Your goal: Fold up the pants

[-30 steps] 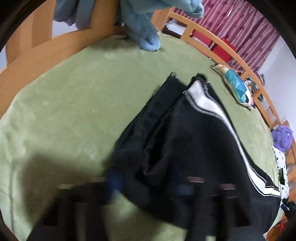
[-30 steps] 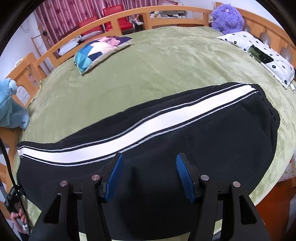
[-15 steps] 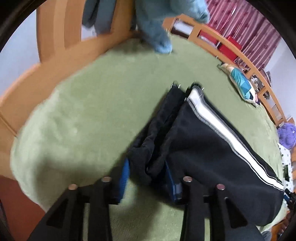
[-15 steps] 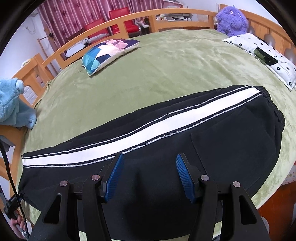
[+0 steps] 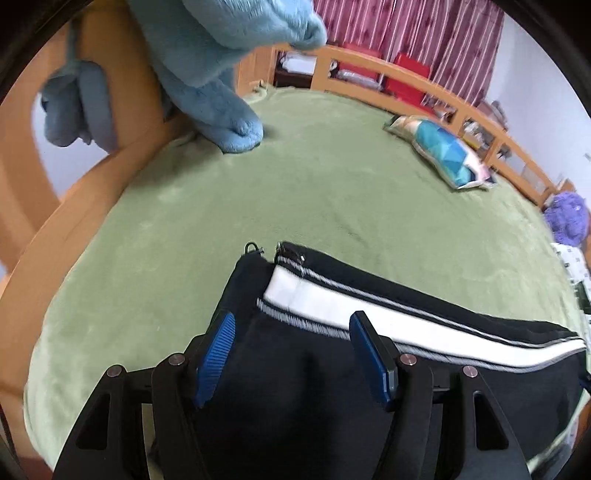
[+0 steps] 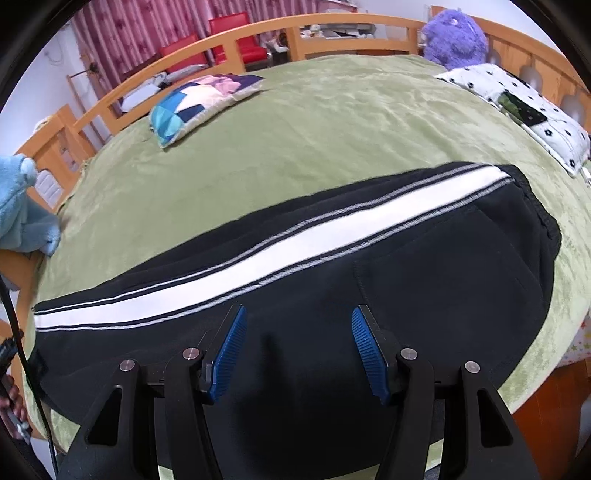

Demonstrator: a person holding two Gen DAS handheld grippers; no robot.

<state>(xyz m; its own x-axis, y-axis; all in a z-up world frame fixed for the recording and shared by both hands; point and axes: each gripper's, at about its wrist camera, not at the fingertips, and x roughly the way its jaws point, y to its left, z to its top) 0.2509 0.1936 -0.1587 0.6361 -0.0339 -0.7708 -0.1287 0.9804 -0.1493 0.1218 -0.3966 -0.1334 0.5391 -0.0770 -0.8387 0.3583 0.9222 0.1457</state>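
Observation:
Black pants (image 6: 332, 302) with a white side stripe (image 6: 280, 254) lie flat on the green bed cover, legs stacked, waistband to the right. In the left wrist view the pants (image 5: 303, 369) show their cuff end (image 5: 284, 254) with the stripe running right. My left gripper (image 5: 291, 350) is open and empty, hovering over the cuff end. My right gripper (image 6: 295, 350) is open and empty over the near edge of the seat area.
The green cover (image 6: 332, 129) lies on a wooden-railed bed (image 6: 332, 26). A patchwork pillow (image 6: 199, 99), a purple plush (image 6: 454, 37), a dotted white pillow (image 6: 532, 110) and a blue plush (image 5: 214, 74) lie around the edge.
My left gripper has let go of the bunched leg end, opened, and swung over it; the leg now lies flat. My right gripper stayed open, drifting slightly.

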